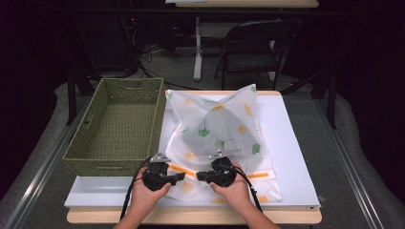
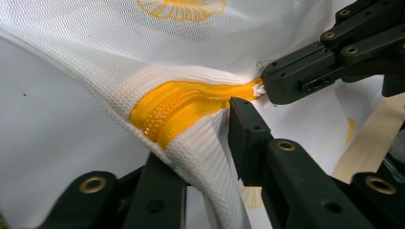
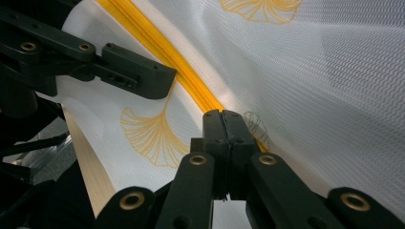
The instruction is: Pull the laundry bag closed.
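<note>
A white mesh bag point(image 1: 215, 129) printed with green and yellow leaves lies on the white table point(image 1: 286, 143), its back half puffed up. An orange zipper point(image 1: 184, 170) runs along its near edge. My left gripper point(image 1: 180, 177) is shut on a fold of the bag's fabric point(image 2: 200, 157) beside the zipper point(image 2: 176, 105). Facing it from the right, my right gripper point(image 1: 199, 175) is shut on the zipper pull, a small white tab point(image 2: 258, 88) at its tip. In the right gripper view its jaws point(image 3: 223, 117) are pressed together on the zipper line point(image 3: 157, 47).
A green woven basket point(image 1: 79, 138), with nothing in it, stands left of the bag. The wooden table edge point(image 1: 191, 215) runs just under the person's hands. A folding chair point(image 1: 253, 47) and cables sit on the floor behind.
</note>
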`<state>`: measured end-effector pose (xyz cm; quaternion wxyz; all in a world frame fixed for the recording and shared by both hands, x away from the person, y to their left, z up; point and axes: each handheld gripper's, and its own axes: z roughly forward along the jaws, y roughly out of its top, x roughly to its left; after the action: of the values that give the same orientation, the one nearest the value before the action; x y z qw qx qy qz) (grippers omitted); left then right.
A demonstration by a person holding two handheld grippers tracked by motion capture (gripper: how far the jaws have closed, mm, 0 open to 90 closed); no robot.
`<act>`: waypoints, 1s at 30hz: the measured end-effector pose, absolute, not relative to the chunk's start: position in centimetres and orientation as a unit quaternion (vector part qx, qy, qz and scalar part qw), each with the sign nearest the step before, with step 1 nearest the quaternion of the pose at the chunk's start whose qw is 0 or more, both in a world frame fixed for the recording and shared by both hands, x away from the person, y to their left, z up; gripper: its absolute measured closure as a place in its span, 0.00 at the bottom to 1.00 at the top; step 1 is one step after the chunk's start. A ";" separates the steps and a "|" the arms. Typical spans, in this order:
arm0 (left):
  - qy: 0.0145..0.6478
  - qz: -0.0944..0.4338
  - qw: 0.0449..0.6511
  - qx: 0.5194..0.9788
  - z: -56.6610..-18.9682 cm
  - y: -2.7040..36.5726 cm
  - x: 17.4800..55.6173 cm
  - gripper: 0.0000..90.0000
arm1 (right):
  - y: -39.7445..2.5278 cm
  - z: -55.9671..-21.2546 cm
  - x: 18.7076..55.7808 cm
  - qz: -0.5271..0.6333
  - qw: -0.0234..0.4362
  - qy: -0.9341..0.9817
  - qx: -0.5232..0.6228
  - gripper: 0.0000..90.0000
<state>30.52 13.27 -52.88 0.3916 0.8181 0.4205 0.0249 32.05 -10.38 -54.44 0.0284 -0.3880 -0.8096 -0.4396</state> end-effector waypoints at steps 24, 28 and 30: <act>0.428 0.030 0.389 0.815 -52.8 13.9 30.1 0.98 | -9.7 -54.4 32.1 -0.439 0.019 -0.812 -0.385 1.00; 0.428 0.034 0.386 0.816 -52.8 13.9 30.1 0.98 | -9.8 -54.5 32.0 -0.430 0.011 -0.817 -0.384 1.00; 0.430 0.035 0.385 0.816 -52.7 14.0 30.1 0.98 | -10.0 -54.5 32.0 -0.426 0.007 -0.818 -0.387 1.00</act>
<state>30.06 14.03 -52.73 0.3850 0.8158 0.4302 0.0347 31.98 -10.02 -54.51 0.0074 -0.3867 -0.8179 -0.4260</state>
